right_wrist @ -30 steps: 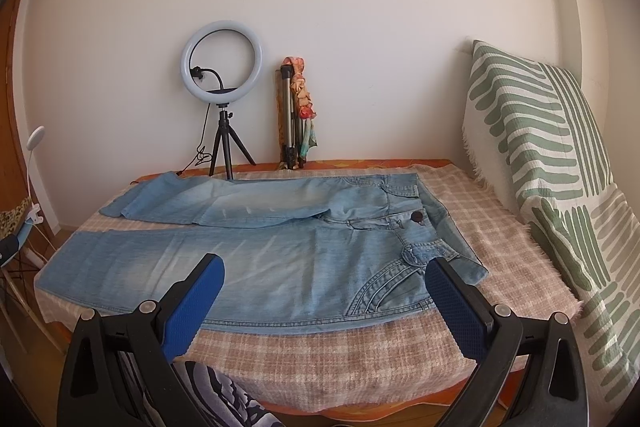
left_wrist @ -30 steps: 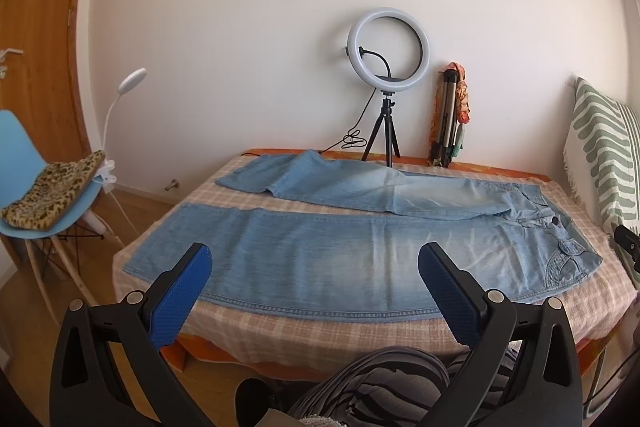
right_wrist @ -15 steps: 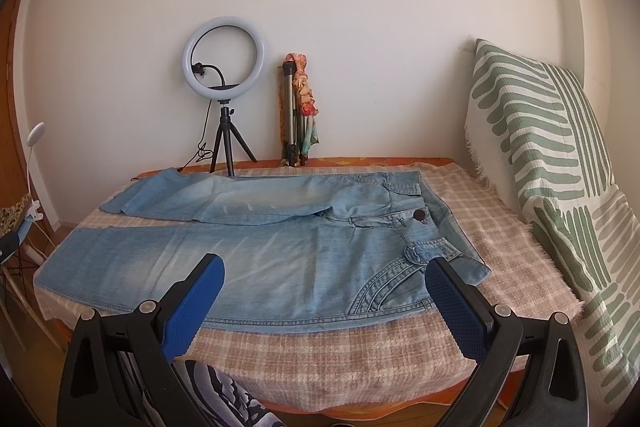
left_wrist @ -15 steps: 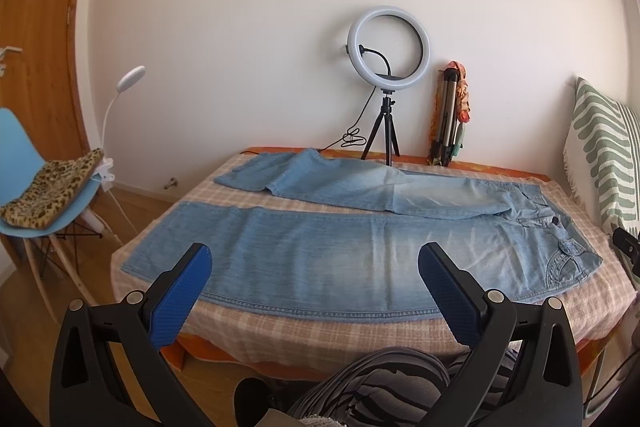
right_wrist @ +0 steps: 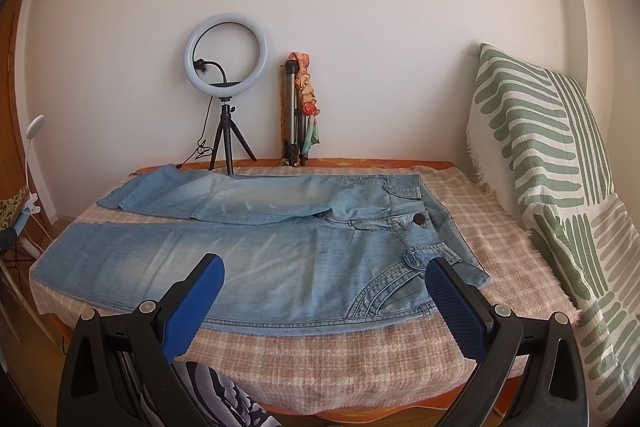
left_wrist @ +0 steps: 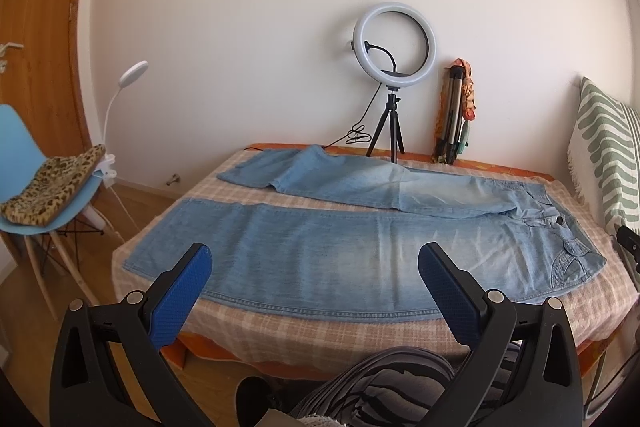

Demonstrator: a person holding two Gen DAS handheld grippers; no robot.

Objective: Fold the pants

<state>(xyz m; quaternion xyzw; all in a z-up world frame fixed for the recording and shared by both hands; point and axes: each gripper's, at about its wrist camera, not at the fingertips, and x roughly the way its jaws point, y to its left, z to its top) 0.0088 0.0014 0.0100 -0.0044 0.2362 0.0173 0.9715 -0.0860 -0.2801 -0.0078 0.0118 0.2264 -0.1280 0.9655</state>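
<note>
Light-blue denim pants (left_wrist: pixel 340 251) lie flat and unfolded on the checked blanket (right_wrist: pixel 400 347) of the bed, waistband to your right, both legs spread apart toward your left; no fold is made yet. Your left tool (left_wrist: pixel 314 269) and right tool (right_wrist: pixel 324 277) hover short of the near edge, jaws spread wide, gripping nothing; every fold of the task remains ahead of you.

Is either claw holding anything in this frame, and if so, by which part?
Nothing is held. The left claw and right claw are both open and empty, short of the jeans, which lie flat and unfolded on the bed.
</note>
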